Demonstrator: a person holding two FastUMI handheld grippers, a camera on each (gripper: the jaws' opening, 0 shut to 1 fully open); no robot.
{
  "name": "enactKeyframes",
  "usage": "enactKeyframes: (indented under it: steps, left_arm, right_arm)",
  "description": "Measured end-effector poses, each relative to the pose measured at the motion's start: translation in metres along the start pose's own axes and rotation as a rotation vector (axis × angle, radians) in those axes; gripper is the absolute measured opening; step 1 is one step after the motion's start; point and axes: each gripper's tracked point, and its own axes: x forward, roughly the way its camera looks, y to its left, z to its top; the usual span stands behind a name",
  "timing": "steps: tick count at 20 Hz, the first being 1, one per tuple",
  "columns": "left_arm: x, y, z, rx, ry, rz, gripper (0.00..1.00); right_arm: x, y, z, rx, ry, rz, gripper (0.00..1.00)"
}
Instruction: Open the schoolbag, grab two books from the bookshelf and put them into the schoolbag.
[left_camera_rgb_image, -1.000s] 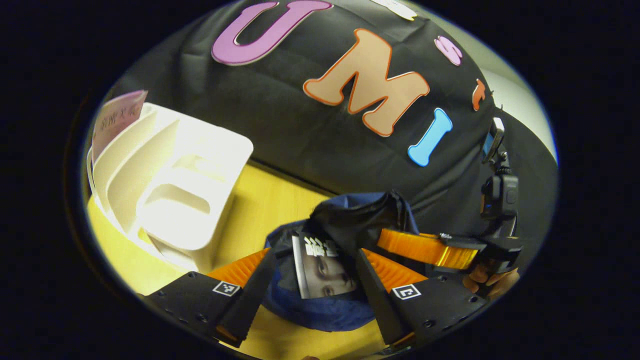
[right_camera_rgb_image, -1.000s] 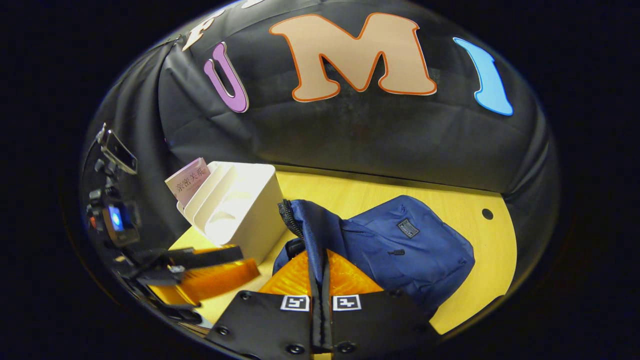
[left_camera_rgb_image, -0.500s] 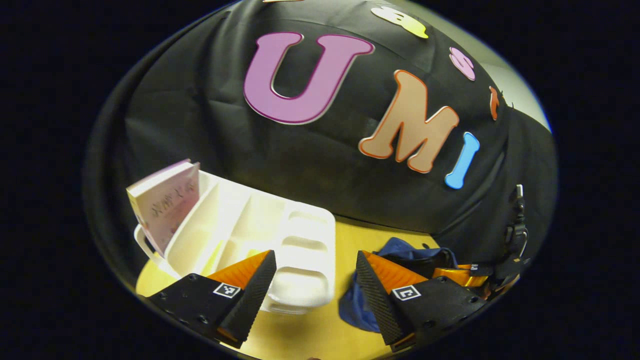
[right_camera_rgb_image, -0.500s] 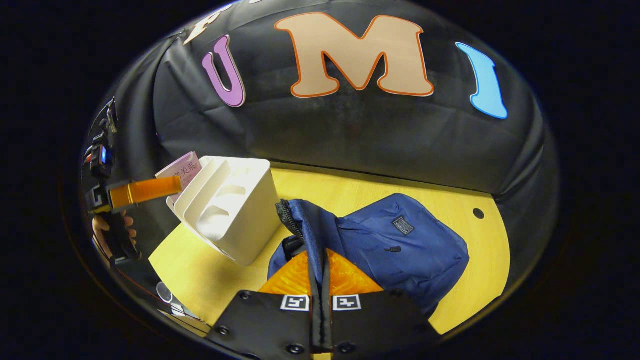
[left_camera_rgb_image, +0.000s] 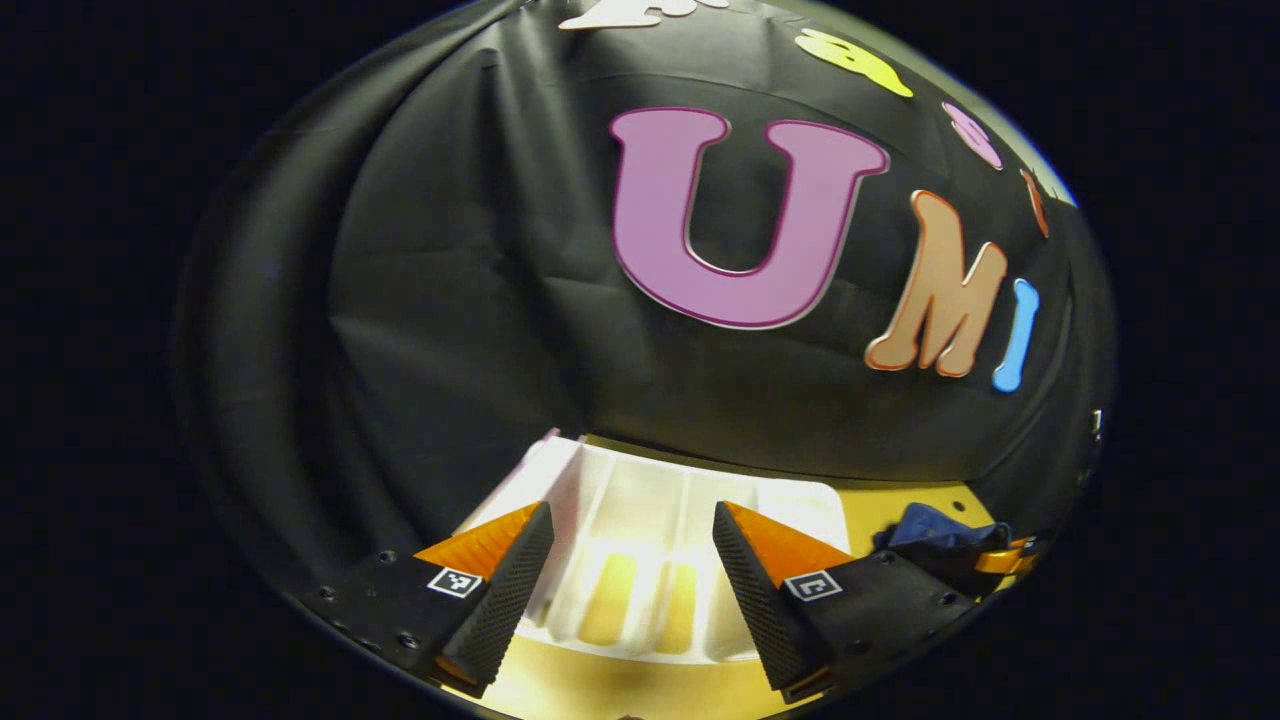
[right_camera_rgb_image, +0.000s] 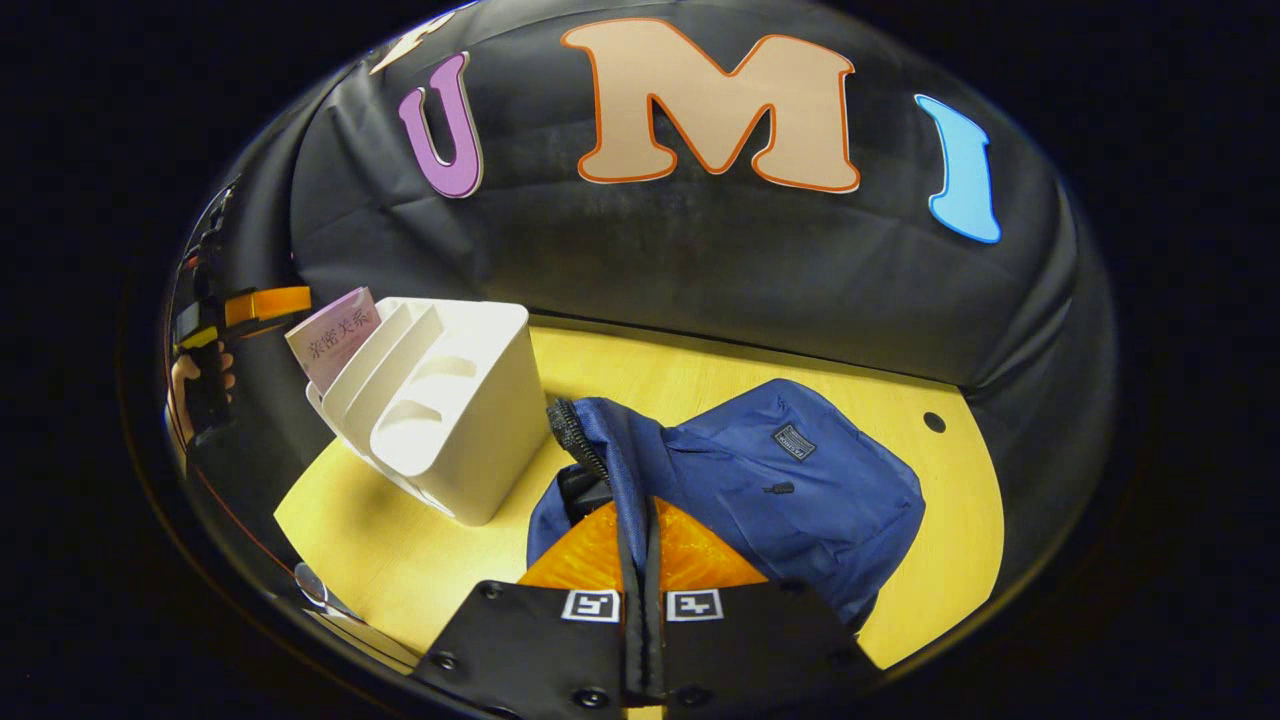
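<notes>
In the left gripper view, the left gripper (left_camera_rgb_image: 632, 585) points level toward the white bookshelf (left_camera_rgb_image: 650, 500), which stands just beyond its fingertips. Its two orange-and-black fingers are spread wide apart, with nothing between them. Through the gap, the shelf's dividers and slots are visible. A thin pale edge at the shelf's left side may be a book, but it is too small to tell.

In the right gripper view, that same gripper appears far off at the left edge, held level by a hand (right_camera_rgb_image: 190, 375) and aimed at the shelf. Its orange finger tip lies near the pink book (right_camera_rgb_image: 333, 337).

The right gripper (right_camera_rgb_image: 640, 545) points forward and slightly down over the yellow table (right_camera_rgb_image: 700, 380). Its two fingers are closed tight on the zippered edge of the blue schoolbag (right_camera_rgb_image: 780, 480), holding that flap lifted so the bag's mouth stands open. The rest of the bag lies flat on the table, just to the right of the shelf.

Counts: one schoolbag, one white bookshelf with several upright slots, and one pink book standing tilted in the shelf's far left slot. Two grippers are in use, and one hand is seen.
</notes>
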Motion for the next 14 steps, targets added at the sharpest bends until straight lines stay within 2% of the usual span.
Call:
enactKeyframes:
  steps: [2,4,5,7,11,12,13,14]
  left_arm:
    - [0.011,0.025,0.005,0.021,-0.002,0.034,0.94]
    - [0.024,0.042,-0.002,0.036,0.025,0.058,0.93]
    - [0.031,0.049,-0.009,0.039,0.045,0.066,0.89]
    - [0.046,0.058,-0.026,0.026,0.1,0.067,0.93]
    - [0.055,0.062,-0.059,0.016,0.225,0.048,0.94]
    - [0.057,0.063,-0.063,0.013,0.238,0.047,0.92]
    - [0.059,0.065,-0.065,0.014,0.249,0.046,0.86]
    - [0.06,0.066,-0.069,0.022,0.265,0.05,0.73]
  right_arm:
    - [0.001,0.001,-0.002,-0.003,0.006,-0.014,0.01]
    - [0.002,0.001,-0.003,-0.005,0.011,-0.025,0.03]
    - [0.003,0.002,-0.004,-0.005,0.012,-0.03,0.02]
    - [0.002,0.001,-0.006,-0.004,0.016,-0.039,0.0]
    - [0.003,0.0,-0.007,-0.01,0.025,-0.049,0.0]
    - [0.004,0.0,-0.008,-0.012,0.026,-0.05,0.0]
    - [0.004,0.0,-0.007,-0.013,0.027,-0.05,0.0]
    - [0.004,0.0,-0.009,-0.014,0.028,-0.049,0.0]
